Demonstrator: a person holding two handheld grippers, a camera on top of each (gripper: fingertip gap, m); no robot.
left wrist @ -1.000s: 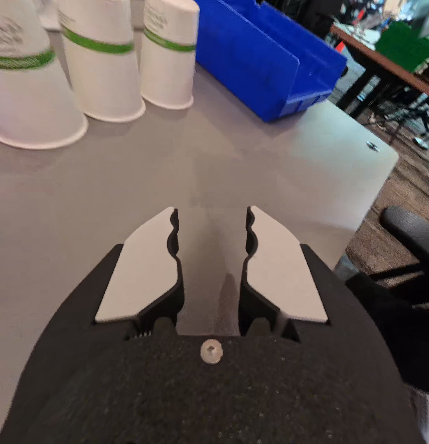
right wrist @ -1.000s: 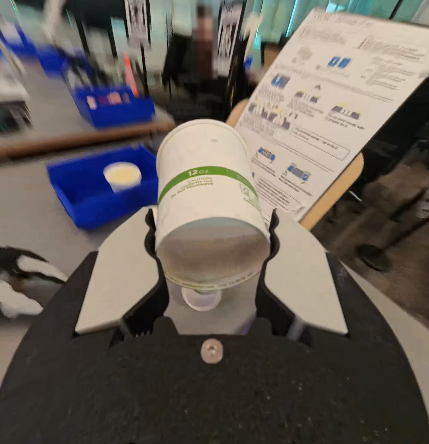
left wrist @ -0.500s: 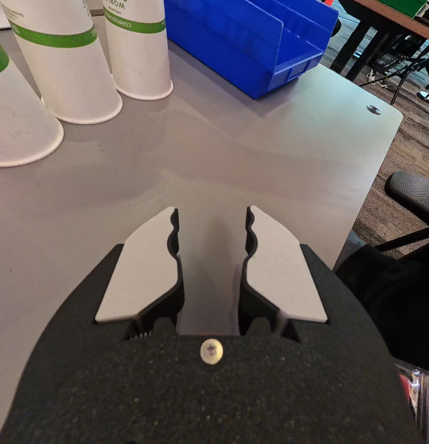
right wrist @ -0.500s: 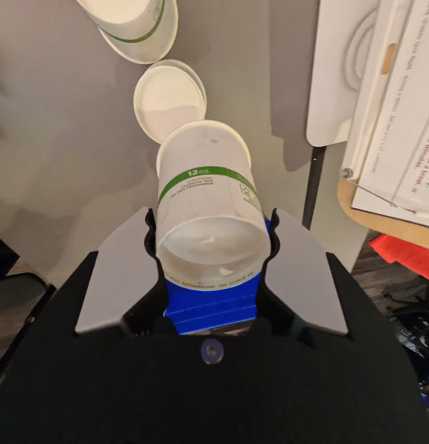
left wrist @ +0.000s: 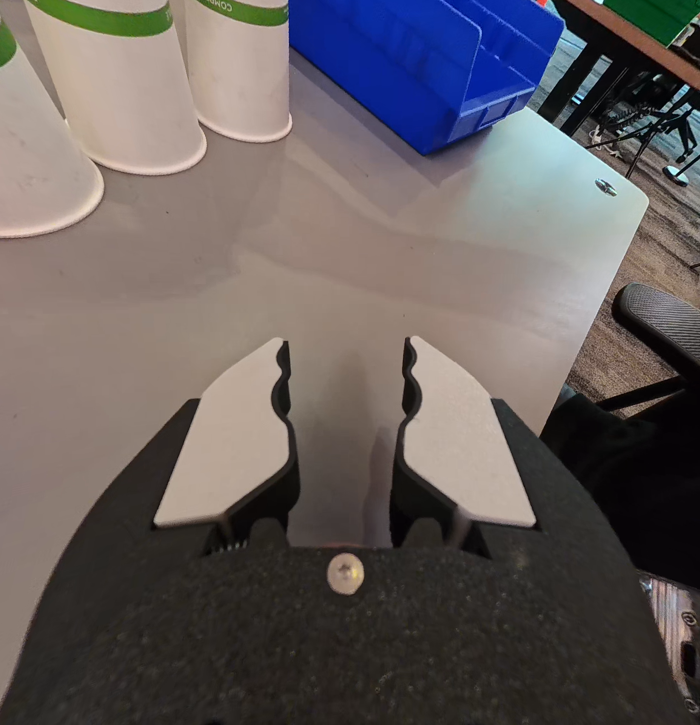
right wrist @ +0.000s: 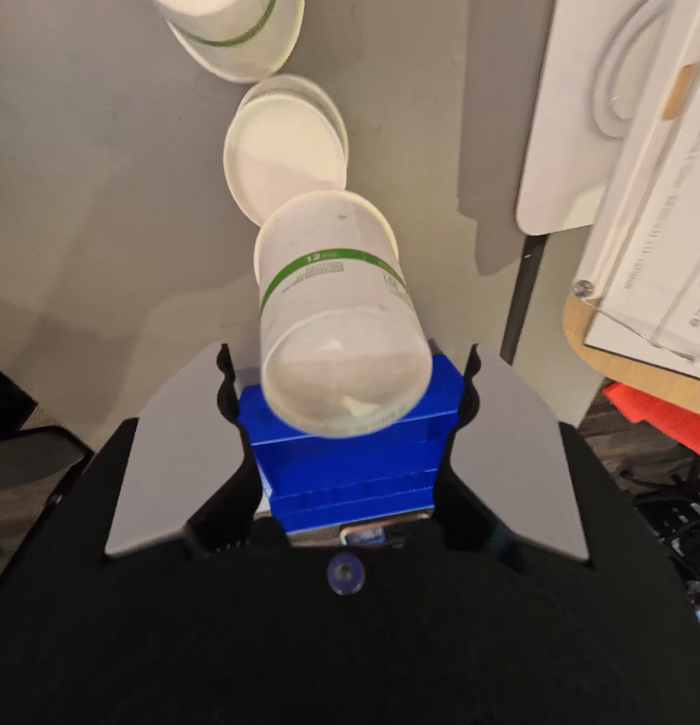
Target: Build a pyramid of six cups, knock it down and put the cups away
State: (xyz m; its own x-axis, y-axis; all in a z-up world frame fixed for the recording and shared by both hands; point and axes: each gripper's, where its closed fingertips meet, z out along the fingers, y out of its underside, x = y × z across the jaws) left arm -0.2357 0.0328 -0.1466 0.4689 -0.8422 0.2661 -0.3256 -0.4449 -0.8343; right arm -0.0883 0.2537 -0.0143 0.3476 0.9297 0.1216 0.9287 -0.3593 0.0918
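Note:
In the left wrist view three white paper cups with green bands stand upside down in a row at the top left: one at the left edge point(left wrist: 26, 157), one in the middle point(left wrist: 117, 98), one nearest the bin point(left wrist: 238, 70). My left gripper point(left wrist: 346, 345) is open and empty, low over the grey table point(left wrist: 340, 235). My right gripper point(right wrist: 348, 353) looks straight down with its jaws wide apart. An upside-down cup point(right wrist: 340, 314) sits between them, touching neither finger, its base towards me. It overlaps another inverted cup point(right wrist: 285, 149); what it rests on is hidden. A third cup point(right wrist: 230, 31) lies beyond.
A blue bin point(left wrist: 419, 66) stands right of the cups; it also shows in the right wrist view point(right wrist: 352, 470). A white board with printed sheets point(right wrist: 634, 157) stands beside the table. A black chair armrest point(left wrist: 662, 325) is off the table's right edge.
My right gripper swung from facing the room to looking down on the cups, then opened and let go of its cup. My left gripper stayed open and shifted only slightly.

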